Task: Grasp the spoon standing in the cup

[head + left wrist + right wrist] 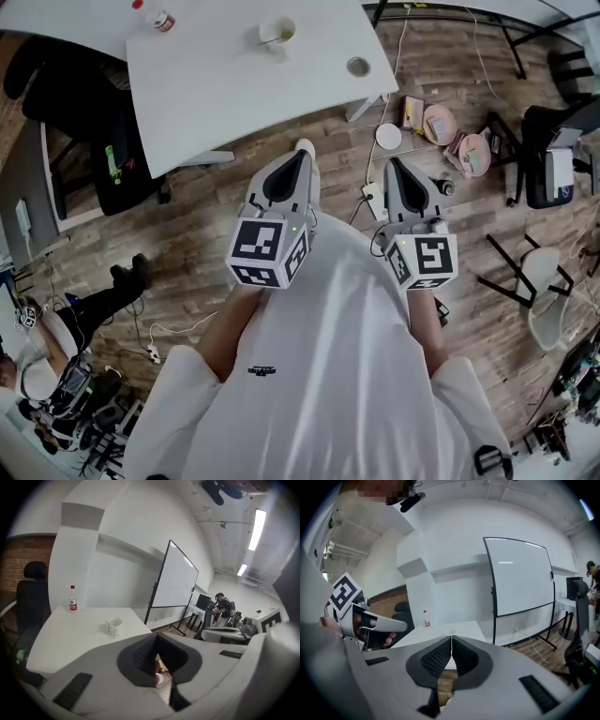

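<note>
A white cup [277, 33] with a spoon [270, 39] standing in it sits near the far edge of the white table [234, 94]. In the left gripper view the cup [114, 626] stands out ahead on the table, the spoon [108, 622] leaning left. Both grippers hang over the wooden floor, well short of the table. My left gripper [303, 153] points toward the table's near edge, jaws shut and empty [156, 638]. My right gripper [394, 163] is beside it, jaws pressed together with nothing between them [452, 639].
A water bottle [161, 19] stands at the table's far left. A black office chair [66, 94] sits left of the table. Plates [439, 124], a power strip and cables litter the floor to the right. A whiteboard [176, 581] stands beyond the table.
</note>
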`<state>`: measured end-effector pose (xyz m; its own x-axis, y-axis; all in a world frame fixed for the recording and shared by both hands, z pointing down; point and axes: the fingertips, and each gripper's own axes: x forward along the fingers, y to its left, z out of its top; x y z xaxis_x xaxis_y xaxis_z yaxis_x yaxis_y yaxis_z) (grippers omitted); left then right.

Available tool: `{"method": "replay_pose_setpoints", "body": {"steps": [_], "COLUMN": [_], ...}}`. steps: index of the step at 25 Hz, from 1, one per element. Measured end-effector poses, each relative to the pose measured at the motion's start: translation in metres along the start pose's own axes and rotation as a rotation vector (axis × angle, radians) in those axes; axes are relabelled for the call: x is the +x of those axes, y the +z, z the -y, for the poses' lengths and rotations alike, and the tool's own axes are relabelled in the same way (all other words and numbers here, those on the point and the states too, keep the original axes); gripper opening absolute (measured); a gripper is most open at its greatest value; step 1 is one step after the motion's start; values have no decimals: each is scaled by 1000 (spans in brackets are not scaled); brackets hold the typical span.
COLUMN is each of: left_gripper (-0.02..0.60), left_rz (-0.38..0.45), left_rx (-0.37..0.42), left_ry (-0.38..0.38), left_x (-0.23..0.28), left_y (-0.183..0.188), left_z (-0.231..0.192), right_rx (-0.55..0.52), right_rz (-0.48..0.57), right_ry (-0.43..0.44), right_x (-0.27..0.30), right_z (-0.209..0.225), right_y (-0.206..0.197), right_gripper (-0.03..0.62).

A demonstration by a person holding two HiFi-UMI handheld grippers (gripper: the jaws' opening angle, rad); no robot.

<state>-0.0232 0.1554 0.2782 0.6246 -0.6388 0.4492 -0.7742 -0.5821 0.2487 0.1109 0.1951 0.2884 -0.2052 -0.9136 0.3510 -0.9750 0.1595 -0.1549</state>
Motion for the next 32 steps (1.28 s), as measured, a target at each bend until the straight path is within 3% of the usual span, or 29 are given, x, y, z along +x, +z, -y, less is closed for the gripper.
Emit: {"method": "replay_pose_setpoints", "body": {"steps": [8, 15, 21, 26, 32], "left_gripper": [-3, -3, 28, 23, 2], "left_rz": [-49, -50, -62, -71, -82], "left_rx": [1, -2, 10, 22, -20], "left_ry": [-31, -28, 36, 102, 169], "left_x": [99, 147, 166, 178, 176], "left_y": [66, 97, 106, 106, 99], "left_z": [-76, -122, -150, -165, -186], "right_rx": [1, -19, -22, -105, -102], "right_rz": [-42, -44, -58, -72, -96], "right_ry": [-1, 7, 88, 175, 231], "right_x": [130, 204, 246, 273, 288], "right_z": [23, 33, 31, 26, 17], "right_y": [49, 83, 95, 103, 94], "right_gripper": [5, 5, 5, 5, 5]}}
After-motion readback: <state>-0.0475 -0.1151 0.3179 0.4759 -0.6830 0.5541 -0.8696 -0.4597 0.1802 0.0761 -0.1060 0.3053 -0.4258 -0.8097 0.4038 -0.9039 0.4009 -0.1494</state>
